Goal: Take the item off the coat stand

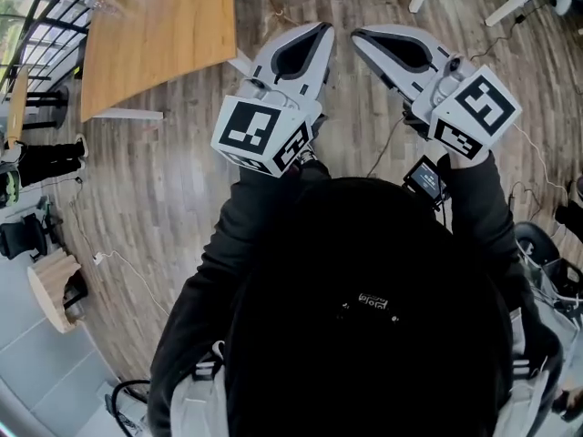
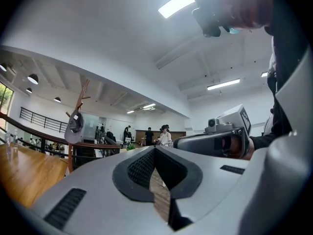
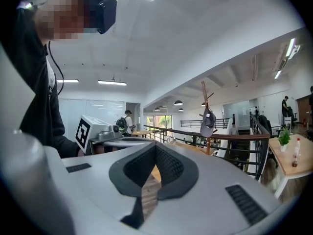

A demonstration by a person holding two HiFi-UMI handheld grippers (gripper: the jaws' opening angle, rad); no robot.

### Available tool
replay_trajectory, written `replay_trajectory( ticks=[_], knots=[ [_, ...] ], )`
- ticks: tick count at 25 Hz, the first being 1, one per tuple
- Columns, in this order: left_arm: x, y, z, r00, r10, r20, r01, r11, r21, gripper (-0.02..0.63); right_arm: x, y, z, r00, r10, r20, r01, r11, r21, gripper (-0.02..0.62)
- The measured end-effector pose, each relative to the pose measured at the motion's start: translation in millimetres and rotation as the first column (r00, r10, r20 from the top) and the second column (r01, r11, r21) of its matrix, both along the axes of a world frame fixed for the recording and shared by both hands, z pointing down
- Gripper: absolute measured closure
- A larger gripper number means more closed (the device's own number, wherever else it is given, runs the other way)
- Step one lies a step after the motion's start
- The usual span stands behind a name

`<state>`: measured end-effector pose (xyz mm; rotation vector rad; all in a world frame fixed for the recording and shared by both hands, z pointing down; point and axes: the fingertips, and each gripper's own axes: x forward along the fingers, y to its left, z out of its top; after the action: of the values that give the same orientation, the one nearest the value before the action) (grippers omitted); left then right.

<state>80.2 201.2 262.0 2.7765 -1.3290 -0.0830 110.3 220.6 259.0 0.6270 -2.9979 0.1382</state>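
Both of my claws are pressed together with nothing in them: the left claw (image 2: 155, 152) has its dark pads meeting on bare air, and the right claw (image 3: 155, 150) does too. Each points level across the room. The thing I am after is far off, a grey cap (image 3: 208, 123) hanging from a peg of the wooden coat stand (image 3: 204, 89). The stand rises by a railing with a wooden handrail (image 3: 234, 136). From my right claw the cap sits far and to the right; from my left claw it sits far and to the left, so it is well apart from both. I judge it light and soft. The crown is floppy cloth that will fold under my pads, and only the brim should have some stiffness. It is not fragile and not slippery, but it is limp enough to swing once freed. I would spread one claw and pinch the brim or the lower edge of the crown, where the cloth hangs clear of the peg. Then I would lift up and away — a sideways tug could snag the cap or rock that slender stand.
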Motion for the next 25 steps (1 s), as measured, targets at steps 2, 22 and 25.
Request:
replay_trajectory(
  ticks=[2,22,25],
  knots=[
    [-8,-15,-4,1.000,0.013,-0.001,-0.013,1.000,0.011,0.606,-7,-17,-3,1.000,0.004,-0.017,-0.004,1.000,0.007,0.581],
    [-153,-113,3,1.000,0.007,0.002,-0.007,1.000,0.007,0.606,-139,-123,-7,0.999,0.015,-0.052,-0.015,1.000,0.005,0.581],
    [-155,-126,4,1.000,0.008,-0.002,-0.008,1.000,0.014,0.606,-143,-140,-2,0.998,0.010,-0.069,-0.009,1.000,0.004,0.581]
  ],
)
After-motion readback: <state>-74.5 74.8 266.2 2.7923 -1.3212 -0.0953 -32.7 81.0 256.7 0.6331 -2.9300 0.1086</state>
